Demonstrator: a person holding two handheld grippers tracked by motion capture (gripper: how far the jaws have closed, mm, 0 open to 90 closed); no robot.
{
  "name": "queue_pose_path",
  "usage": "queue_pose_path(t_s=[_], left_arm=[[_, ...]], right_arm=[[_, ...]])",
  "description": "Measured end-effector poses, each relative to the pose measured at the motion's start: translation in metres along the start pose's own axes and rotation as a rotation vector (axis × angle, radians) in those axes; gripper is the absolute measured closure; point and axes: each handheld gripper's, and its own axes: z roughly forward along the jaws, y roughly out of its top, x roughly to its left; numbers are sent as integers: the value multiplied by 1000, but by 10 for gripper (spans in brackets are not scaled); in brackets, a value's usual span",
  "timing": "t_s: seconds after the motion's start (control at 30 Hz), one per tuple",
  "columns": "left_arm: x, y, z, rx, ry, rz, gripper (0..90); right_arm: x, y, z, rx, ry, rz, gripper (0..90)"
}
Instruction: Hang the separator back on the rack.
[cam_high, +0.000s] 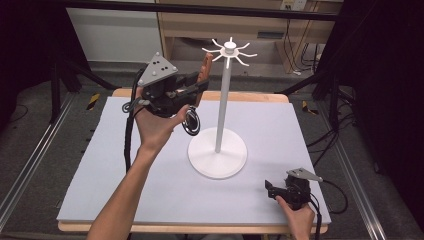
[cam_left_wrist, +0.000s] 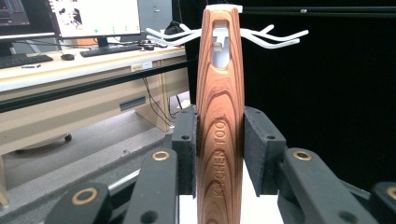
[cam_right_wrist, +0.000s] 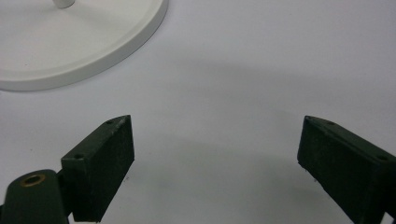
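Observation:
A white rack stands mid-table: a round base (cam_high: 218, 161), a thin pole (cam_high: 223, 100) and a crown of hooks (cam_high: 229, 50). My left gripper (cam_high: 196, 89), raised just left of the pole, is shut on a wooden-handled kitchen tool (cam_high: 205, 69) whose dark round metal end (cam_high: 191, 122) hangs below the hand. In the left gripper view the jaws clamp the handle (cam_left_wrist: 220, 130) upright, and its hanging hole (cam_left_wrist: 220, 53) lines up with the white hooks (cam_left_wrist: 275, 41). My right gripper (cam_high: 270, 190) rests open near the front right, with bare mat between its jaws (cam_right_wrist: 215, 154) and the base's rim (cam_right_wrist: 70, 51) ahead.
A pale grey mat (cam_high: 280, 125) covers the wooden table. Black stands and cables flank both sides. A desk with monitors and a keyboard (cam_left_wrist: 112, 49) lies beyond the rack in the left gripper view.

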Motion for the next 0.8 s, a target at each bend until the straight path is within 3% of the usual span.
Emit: queue_pose_path(t_s=[0.8], left_arm=[[-1, -7, 14, 12, 2, -9, 674]], right_arm=[[0, 0, 0, 1, 1, -1, 114]])
